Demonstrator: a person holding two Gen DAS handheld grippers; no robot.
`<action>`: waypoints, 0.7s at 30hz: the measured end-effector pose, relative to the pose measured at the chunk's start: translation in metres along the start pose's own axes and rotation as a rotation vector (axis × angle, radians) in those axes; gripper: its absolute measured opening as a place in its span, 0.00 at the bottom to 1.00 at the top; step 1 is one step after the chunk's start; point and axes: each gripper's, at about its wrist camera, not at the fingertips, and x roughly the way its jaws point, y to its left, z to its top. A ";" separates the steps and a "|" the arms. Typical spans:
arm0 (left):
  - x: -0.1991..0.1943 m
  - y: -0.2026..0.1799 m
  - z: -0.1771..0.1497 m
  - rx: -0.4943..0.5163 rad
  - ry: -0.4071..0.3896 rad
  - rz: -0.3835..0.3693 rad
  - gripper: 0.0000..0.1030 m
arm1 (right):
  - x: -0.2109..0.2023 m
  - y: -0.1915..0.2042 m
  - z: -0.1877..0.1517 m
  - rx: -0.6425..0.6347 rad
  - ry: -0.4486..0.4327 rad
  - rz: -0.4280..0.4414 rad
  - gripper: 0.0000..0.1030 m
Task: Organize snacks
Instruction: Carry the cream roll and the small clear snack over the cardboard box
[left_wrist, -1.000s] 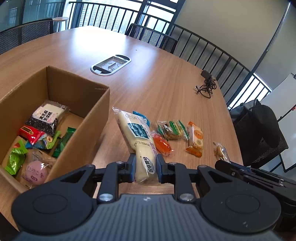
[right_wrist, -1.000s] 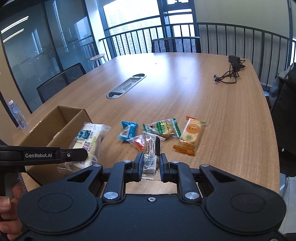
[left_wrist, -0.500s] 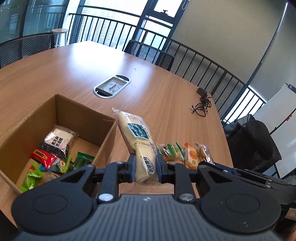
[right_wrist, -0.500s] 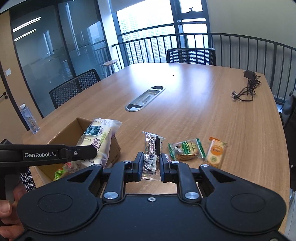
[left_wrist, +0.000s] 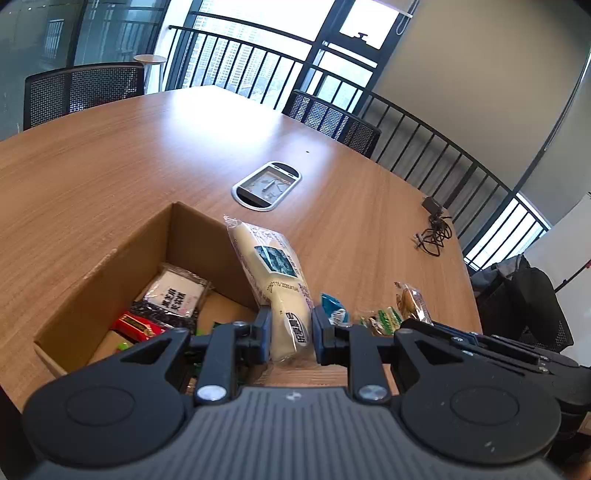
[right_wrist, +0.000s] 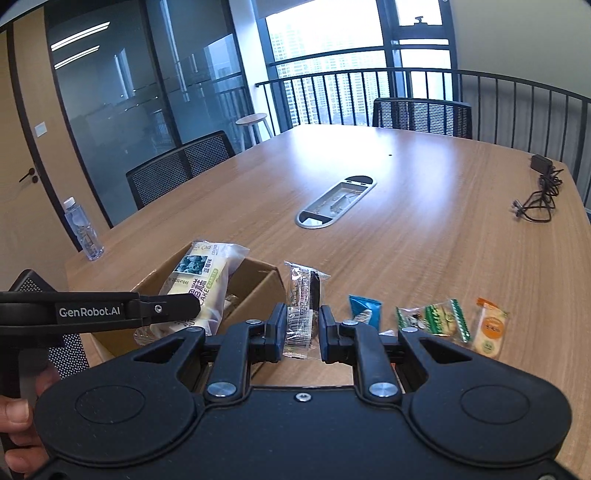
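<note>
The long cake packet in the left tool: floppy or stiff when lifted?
Probably fairly stiff: the long cake packet, pinched near one end by the left tool, stands out without drooping. Likely light and squashable. Its glossy film may slip.

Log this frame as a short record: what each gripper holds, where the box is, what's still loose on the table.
left gripper: shut on cake packet, held over the cardboard box
right gripper: shut on clear-wrapped snack
in box: white-and-black packet, red packet
loose on table: blue packet, green packet, orange packet
</note>
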 end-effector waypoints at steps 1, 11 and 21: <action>0.001 0.004 0.001 -0.004 0.000 0.006 0.21 | 0.002 0.003 0.001 -0.002 0.002 0.003 0.17; 0.025 0.037 -0.004 -0.052 0.056 0.036 0.21 | 0.014 0.025 0.007 -0.029 0.021 0.022 0.17; 0.026 0.064 -0.001 -0.095 0.062 0.084 0.24 | 0.026 0.041 0.010 -0.041 0.037 0.046 0.17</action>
